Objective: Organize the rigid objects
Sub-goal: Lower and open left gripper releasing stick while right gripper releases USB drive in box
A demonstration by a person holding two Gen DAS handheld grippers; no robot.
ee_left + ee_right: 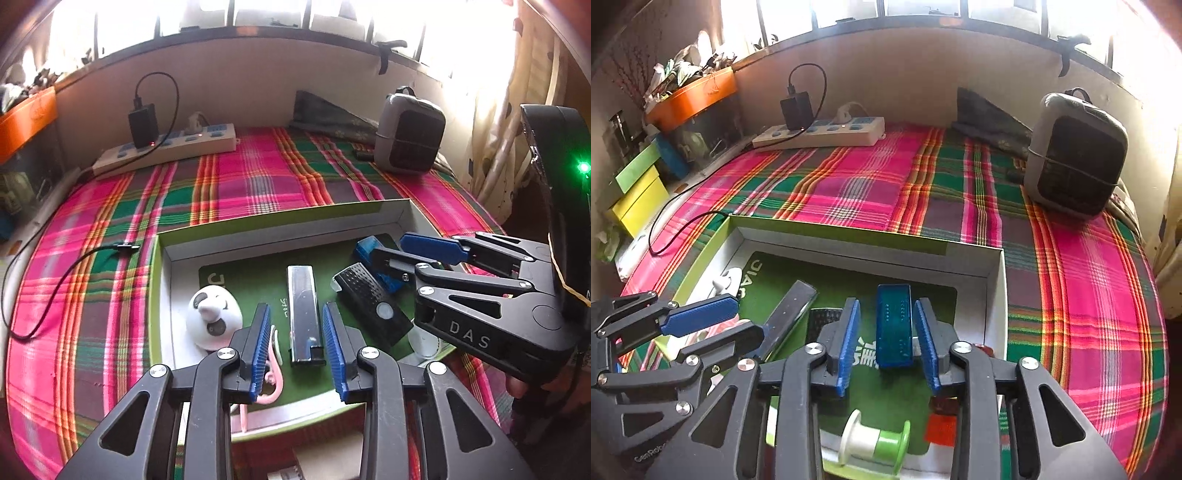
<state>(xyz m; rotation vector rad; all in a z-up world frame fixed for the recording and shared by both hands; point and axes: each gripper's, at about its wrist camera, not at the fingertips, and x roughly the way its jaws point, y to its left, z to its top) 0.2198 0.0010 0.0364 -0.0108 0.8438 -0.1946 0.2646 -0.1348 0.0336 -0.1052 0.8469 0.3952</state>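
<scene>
Two grippers hang over a shallow cardboard box [280, 225] with white walls and a green floor, which lies on a pink and green plaid cloth [255, 177]. The left gripper [297, 350] has its ribbed blue pads spread wide, and a long silver lighter [303, 314] with a glossy metal face lies flat on the box floor between them, not touched by either pad. Left of it sits a white rounded figurine [212, 319] with dark patches, and near it a thin pink plastic piece [273, 384] curves under the left finger. Right of the lighter lies a black block [373, 302] with a dimpled texture and a round button. The right gripper [888, 345] is also spread, and a translucent blue rectangular case [894, 325] with rows of small dots rests between its pads; I cannot tell if they touch it. A white and green spool [875, 441] lies on the box floor near this gripper.
</scene>
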